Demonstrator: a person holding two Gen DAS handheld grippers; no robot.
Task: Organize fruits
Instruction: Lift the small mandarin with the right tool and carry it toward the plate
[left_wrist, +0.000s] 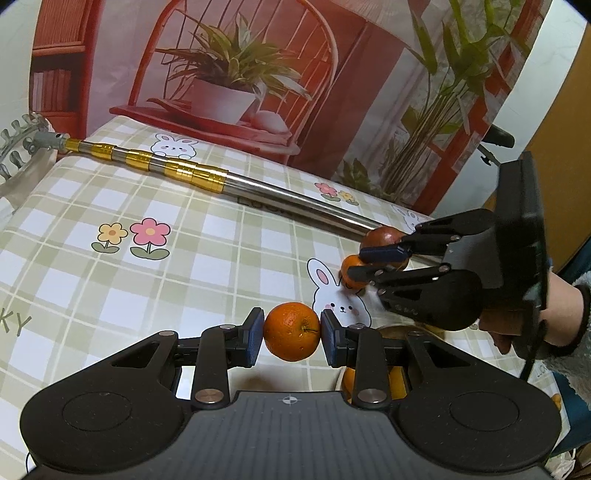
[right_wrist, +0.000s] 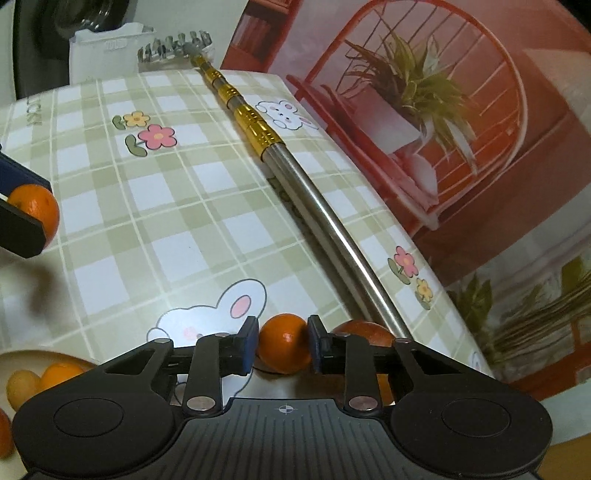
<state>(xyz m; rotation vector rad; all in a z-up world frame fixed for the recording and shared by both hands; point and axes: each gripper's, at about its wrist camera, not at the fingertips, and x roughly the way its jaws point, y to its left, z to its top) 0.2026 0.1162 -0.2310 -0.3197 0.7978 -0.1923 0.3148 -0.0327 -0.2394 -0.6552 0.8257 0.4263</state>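
left gripper (left_wrist: 291, 332) clamped on a mandarin (left_wrist: 291, 331), blue pads pressed to both flanks, fruit lifted clear of the checked tablecloth (left_wrist: 184, 258); stem dimple turned toward the right pad, so stem axis roughly level and crosswise between the jaws; near-round, no real long axis; right gripper (right_wrist: 282, 341) set around a second mandarin (right_wrist: 284, 343) resting on the cloth, pads close to its sides, contact hard to confirm; reddish fruit (right_wrist: 364, 330) just beside it, against the telescopic rod (right_wrist: 325, 218); pale bowl (right_wrist: 22, 356) near, already holding fruit; judged mid-gathering: next, carry held mandarin over bowl and release low; right side needs a firm squeeze before lifting.
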